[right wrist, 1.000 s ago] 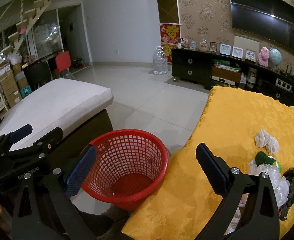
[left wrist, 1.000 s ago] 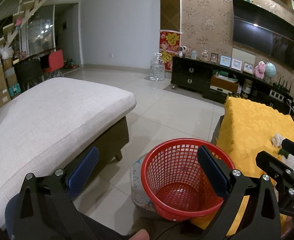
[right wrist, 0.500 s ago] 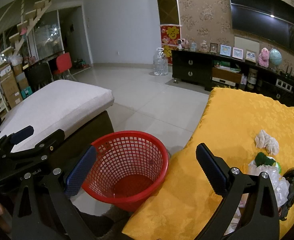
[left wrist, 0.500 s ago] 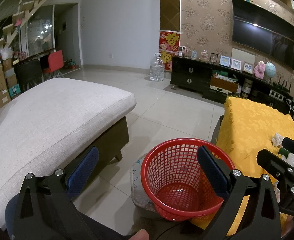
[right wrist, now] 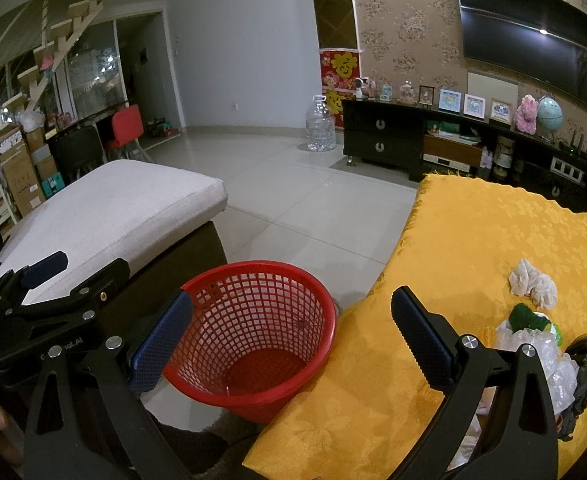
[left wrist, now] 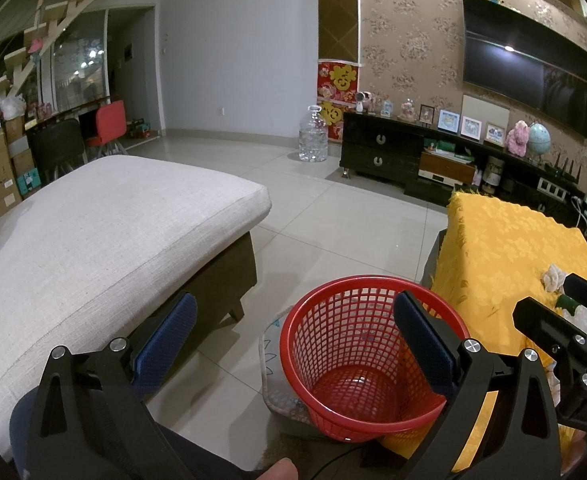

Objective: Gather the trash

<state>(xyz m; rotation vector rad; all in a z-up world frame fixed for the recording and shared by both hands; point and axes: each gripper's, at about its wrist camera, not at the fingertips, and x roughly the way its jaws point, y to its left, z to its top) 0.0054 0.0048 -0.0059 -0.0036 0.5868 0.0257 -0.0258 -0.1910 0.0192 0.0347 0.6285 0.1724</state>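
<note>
Pale floor tiles (left wrist: 333, 232) and a living room with a dark TV cabinet (right wrist: 405, 140) lie behind everything we see; almost nothing has shifted over the last second. Our left claw (left wrist: 293, 336) stays spread wide and empty, framing the red mesh basket (left wrist: 357, 360), with only a slight drift of view. Our right claw (right wrist: 291, 328) is likewise wide and empty, and the basket has slid a little toward the centre of its view, so we read a slow creep rather than a real reach.

Outward from the right claw, the basket stands on the floor against the edge of the worktop under its yellow cloth (right wrist: 473, 240). The trash sits near the worktop's right side: a crumpled white tissue (right wrist: 531, 282), a green scrap (right wrist: 527, 318) just below it, clear crinkled plastic (right wrist: 549, 364) and a dark piece (right wrist: 585, 348) beside that.

The basket looks empty, so we judge collecting has not started; the right claw, nearest the pile, seems the one to go first.
</note>
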